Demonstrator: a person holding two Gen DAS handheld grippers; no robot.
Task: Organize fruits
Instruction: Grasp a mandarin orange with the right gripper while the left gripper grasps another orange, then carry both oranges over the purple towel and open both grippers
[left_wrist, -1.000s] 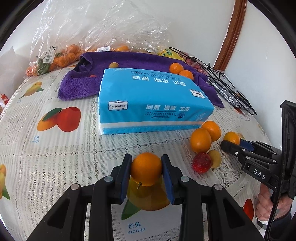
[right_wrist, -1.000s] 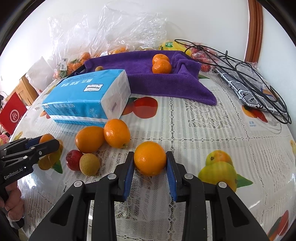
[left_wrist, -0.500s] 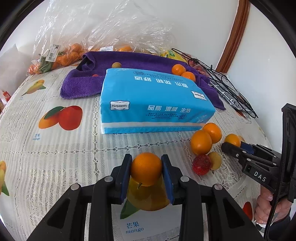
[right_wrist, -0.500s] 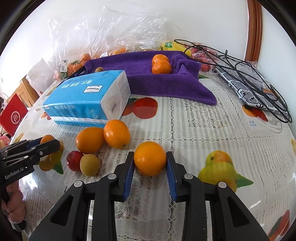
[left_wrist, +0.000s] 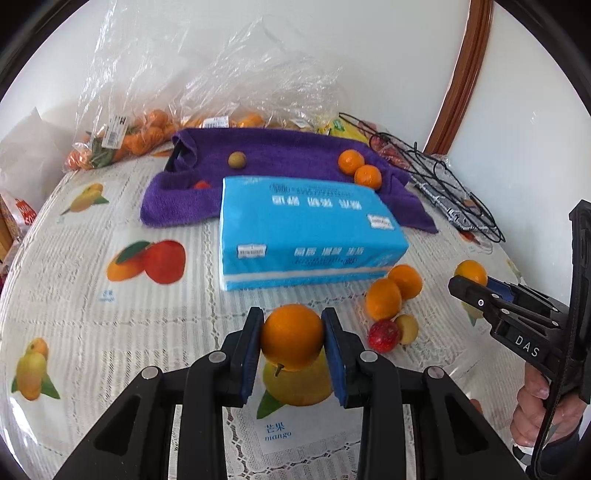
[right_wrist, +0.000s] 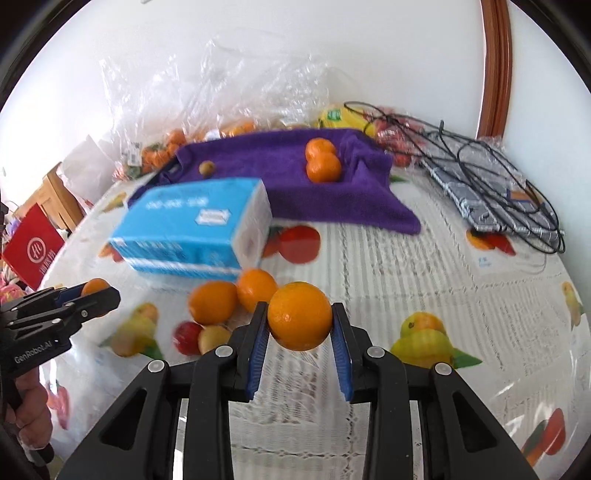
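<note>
My left gripper (left_wrist: 292, 338) is shut on an orange (left_wrist: 292, 336) and holds it above the tablecloth. My right gripper (right_wrist: 300, 320) is shut on another orange (right_wrist: 300, 320), also off the cloth. On the table between them lie two loose oranges (left_wrist: 384, 298) (left_wrist: 406, 281), a red fruit (left_wrist: 384, 334) and a small yellow fruit (left_wrist: 407, 328). A purple towel (left_wrist: 280, 162) at the back carries two small oranges (left_wrist: 360, 170), a brownish fruit (left_wrist: 236, 160) and a red one (left_wrist: 201, 184). In the right wrist view, the towel (right_wrist: 280, 173) and loose oranges (right_wrist: 213, 301) show too.
A blue tissue pack (left_wrist: 306, 229) lies between the towel and the loose fruit. Clear bags of oranges (left_wrist: 122, 140) stand at the back left. A black wire rack on a wrapped packet (left_wrist: 454, 192) lies at the back right. The tablecloth (left_wrist: 74, 295) has printed fruit.
Both grippers have risen with their oranges. The table and the things on it look lower and farther in both views. The right wrist view is now blurred.
</note>
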